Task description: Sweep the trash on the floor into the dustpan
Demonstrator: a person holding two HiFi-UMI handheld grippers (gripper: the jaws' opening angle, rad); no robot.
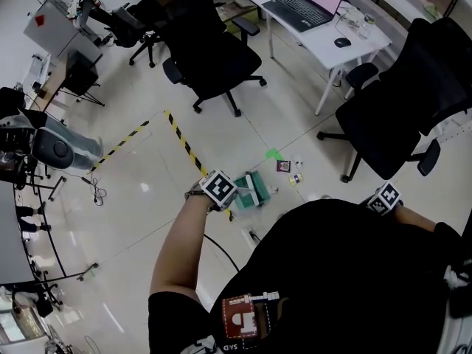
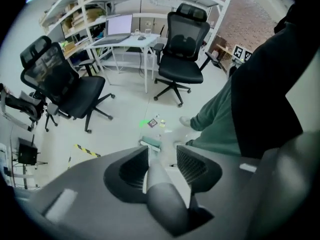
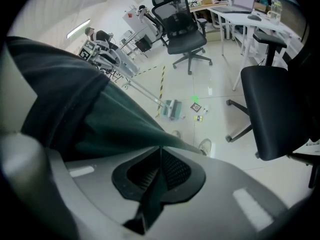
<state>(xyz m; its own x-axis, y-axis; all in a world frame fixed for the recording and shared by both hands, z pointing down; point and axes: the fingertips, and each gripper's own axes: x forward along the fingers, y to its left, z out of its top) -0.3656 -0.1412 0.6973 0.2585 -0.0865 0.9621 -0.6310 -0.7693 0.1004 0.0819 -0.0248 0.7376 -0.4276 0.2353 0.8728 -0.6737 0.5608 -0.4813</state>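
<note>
L tongs (image 2: 162, 149) slack, jaws apart round grey metal broom pole (image 2: 163, 197), no squeeze. R tongs (image 3: 161, 149) clenched on thin dark-green strip (image 3: 154, 190). On white tiled floor (image 1: 140, 198): small scattered trash bits (image 1: 285, 167), just past green broom head (image 1: 249, 190), nr black swivel chair (image 1: 391, 116).

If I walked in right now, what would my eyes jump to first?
Probably the bright green scrap on the pale floor, with small bits of trash beside it. Nearer the person sits the green broom head, its handle running up between the left gripper's jaws. Strips of yellow-and-black tape cross the floor to their left.
</note>
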